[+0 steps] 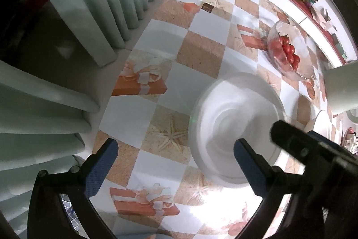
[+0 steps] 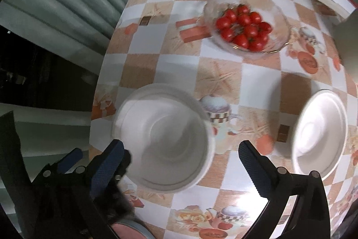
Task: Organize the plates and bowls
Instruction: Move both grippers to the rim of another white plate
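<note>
Pointing steeply down at a table (image 2: 156, 41) covered with a checked, printed cloth, both grippers were seen with their jaws spread wide and nothing held between the blue pads. The right gripper (image 2: 181, 150) was placed above the near rim of a white bowl (image 2: 164, 138), which was set upright on the cloth near the table's left edge; its left finger was seen over the bowl's near-left rim and its right finger beyond the bowl's right side, neither pad pressed on it. The left gripper (image 1: 175, 150) was seen beside the same bowl (image 1: 237, 127), its right finger overlapped with the bowl's near rim, its left finger over bare cloth; whether that finger touched the rim could not be told, the bowl being blurred. In the right wrist view the left gripper's dark frame (image 2: 73, 169) was found just left of the bowl. A second white bowl (image 2: 320, 133) was set well to the right of the first, apart from it. Farther back, a glass bowl (image 2: 247, 24) filled with red cherry tomatoes (image 2: 245, 29) was seen on the cloth, between and beyond the two white bowls
</note>
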The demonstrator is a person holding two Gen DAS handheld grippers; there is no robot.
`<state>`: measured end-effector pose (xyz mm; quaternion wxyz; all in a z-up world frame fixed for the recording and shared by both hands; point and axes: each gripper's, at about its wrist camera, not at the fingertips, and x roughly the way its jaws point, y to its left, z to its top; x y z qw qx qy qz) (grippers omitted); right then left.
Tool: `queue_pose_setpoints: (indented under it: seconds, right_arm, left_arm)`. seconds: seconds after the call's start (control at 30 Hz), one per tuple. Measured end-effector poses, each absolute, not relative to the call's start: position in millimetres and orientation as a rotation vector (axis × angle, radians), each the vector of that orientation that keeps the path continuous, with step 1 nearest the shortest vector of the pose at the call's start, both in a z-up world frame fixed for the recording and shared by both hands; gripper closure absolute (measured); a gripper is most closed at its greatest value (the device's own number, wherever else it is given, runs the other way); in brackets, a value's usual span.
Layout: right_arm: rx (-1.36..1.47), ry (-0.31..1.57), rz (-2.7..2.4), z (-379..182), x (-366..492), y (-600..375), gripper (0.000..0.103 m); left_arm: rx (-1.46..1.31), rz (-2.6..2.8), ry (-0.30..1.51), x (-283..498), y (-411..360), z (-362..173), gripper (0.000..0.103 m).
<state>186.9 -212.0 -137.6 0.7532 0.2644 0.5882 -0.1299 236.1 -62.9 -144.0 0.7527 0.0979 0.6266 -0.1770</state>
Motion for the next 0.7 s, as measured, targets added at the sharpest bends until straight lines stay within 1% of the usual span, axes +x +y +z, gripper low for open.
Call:
queue_pose_setpoints:
  seconds: [0.1,0.27,0.7]
  right_arm:
    - [0.597,1.272,-0.314,-132.8,172.0,-220.4,0.000]
    - [0.622,1.304,-0.344,-130.6,139.7,-234.1,0.000]
    - [0.747,1.316,-0.468,-134.1,26.3,-282.2,0.000]
  left_arm:
    - [0.227,-0.407,1.369,230.6,-63.0,-137.7,0.000]
    - [0.243,-0.464,1.375,205.6,-73.0,-129.0,0.000]
    - [0.442,-0.654,1.412,109.3,-129.1,-128.7,0.000]
